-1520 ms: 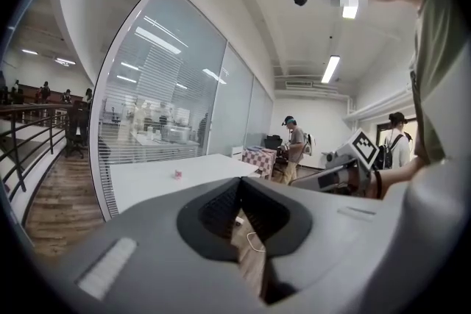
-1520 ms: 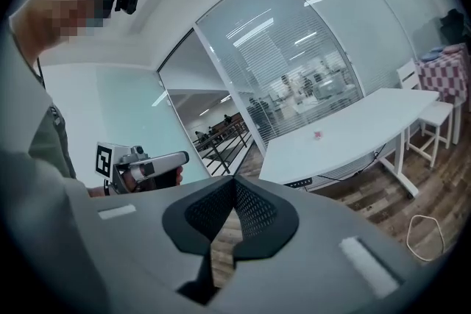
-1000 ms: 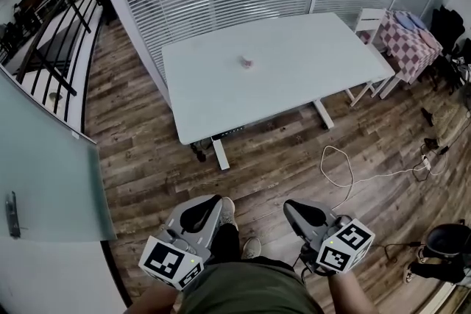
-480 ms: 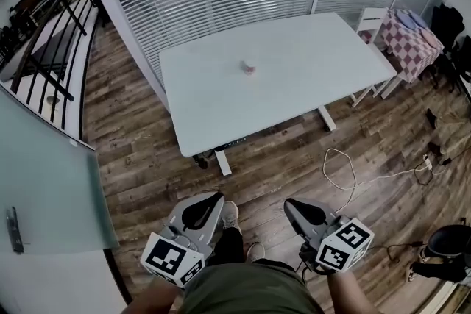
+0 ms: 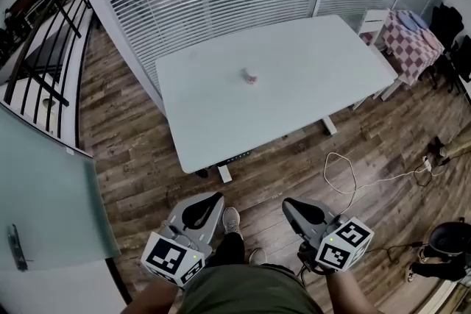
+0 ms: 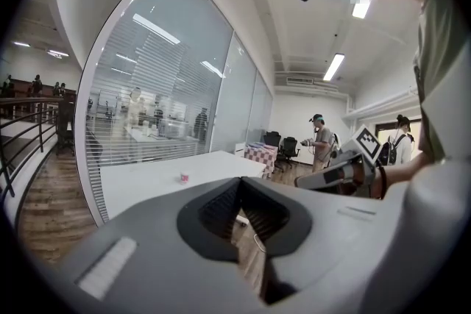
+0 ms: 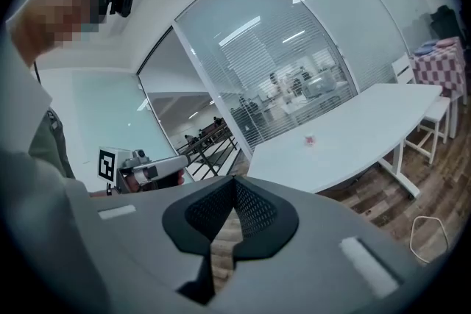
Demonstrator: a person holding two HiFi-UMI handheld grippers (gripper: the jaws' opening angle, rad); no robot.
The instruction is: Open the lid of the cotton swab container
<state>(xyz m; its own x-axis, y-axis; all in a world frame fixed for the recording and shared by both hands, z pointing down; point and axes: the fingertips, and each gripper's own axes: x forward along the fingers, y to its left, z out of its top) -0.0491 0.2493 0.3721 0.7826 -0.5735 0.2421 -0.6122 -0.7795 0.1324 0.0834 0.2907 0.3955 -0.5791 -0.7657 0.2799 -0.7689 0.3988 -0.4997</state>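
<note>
Wood-plank floor (image 5: 147, 158) fills the near half of the head view, with open standing room between me and the table's near edge. Glass wall (image 5: 221, 4) with blinds runs behind the table, close along its far edge. Table (image 5: 324, 99), white and set at a slant, shows its near edge and left corner toward me. Its right end stands near a small stand with a checked cloth (image 5: 408, 40). A white cable (image 5: 342, 173) loops on the floor between me and the table's right legs.

Left gripper (image 5: 204, 207) and right gripper (image 5: 302, 209) hang low by my waist, well apart from the table. Each has its jaws pressed together with nothing between them; only floor planks show through the slit.

Container (image 5: 251, 76) stands upright near the middle of the tabletop. It reads as a small pale body with a pink band, and its lid is too small for me to make out. Bare tabletop surrounds it, and it sits well apart from every edge.
</note>
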